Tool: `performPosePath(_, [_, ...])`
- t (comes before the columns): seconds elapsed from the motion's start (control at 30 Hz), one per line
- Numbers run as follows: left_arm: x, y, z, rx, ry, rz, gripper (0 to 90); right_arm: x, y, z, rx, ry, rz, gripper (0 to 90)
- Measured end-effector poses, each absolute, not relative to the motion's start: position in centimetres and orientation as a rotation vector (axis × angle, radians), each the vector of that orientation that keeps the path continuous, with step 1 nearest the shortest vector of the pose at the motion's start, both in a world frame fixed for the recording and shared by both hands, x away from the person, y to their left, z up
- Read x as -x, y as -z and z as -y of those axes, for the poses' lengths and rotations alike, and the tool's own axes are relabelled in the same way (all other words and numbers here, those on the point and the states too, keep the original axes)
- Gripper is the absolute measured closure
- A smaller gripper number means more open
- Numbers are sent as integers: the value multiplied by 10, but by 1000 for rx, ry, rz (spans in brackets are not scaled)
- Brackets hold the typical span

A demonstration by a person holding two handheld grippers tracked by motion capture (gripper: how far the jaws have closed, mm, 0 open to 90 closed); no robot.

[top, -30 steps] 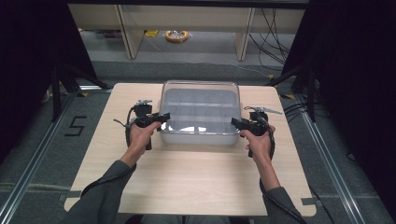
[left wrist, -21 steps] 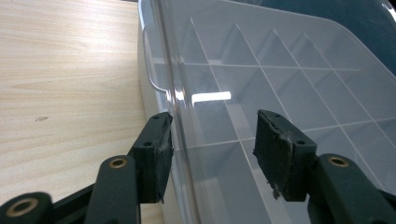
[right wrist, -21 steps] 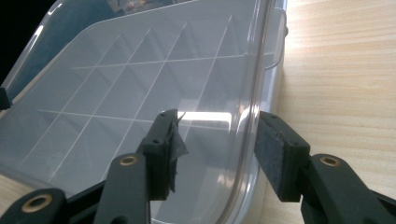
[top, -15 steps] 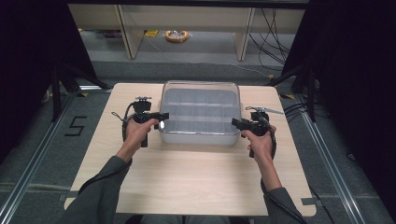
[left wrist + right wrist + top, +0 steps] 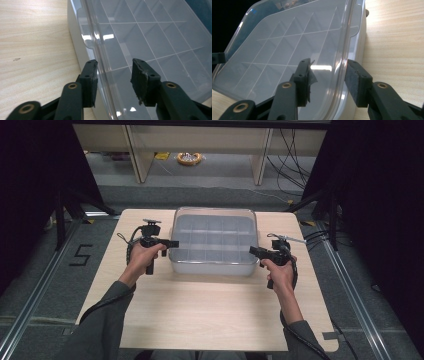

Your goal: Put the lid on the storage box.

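Both tools sit at the ends of the clear box on the counter.

In the high view the pale wooden counter [image 5: 200,315] fills the lower middle of the frame, and the clear lidded compartment box [image 5: 214,242] rests on it just above centre. My left tool [image 5: 172,243] meets the box's left end and my right tool [image 5: 252,251] its right end near the front corner. In the left gripper view the left tool [image 5: 113,77] has just been closing, its jaws straddling the lid's rim [image 5: 98,57] with a gap still showing on the inner side. In the right gripper view the right tool [image 5: 327,76], also just closing, brackets the rim [image 5: 342,62] without a clear pinch.
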State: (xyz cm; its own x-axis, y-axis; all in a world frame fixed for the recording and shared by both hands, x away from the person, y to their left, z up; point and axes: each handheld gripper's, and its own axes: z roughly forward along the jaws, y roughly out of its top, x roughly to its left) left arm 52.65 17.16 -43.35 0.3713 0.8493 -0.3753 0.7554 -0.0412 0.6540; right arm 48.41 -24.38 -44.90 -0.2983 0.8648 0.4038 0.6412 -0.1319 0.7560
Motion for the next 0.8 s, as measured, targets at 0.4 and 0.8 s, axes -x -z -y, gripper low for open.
performPosePath(0.4, [-523,436,-169,-1883,-248,-1368,626,-483,446,247,-1664,-1364,-1896,619])
performPosePath(0.8, [-522,440,-168,-1861,-239,-1386,605,-482,447,246,-1754,-1349,-1903,632])
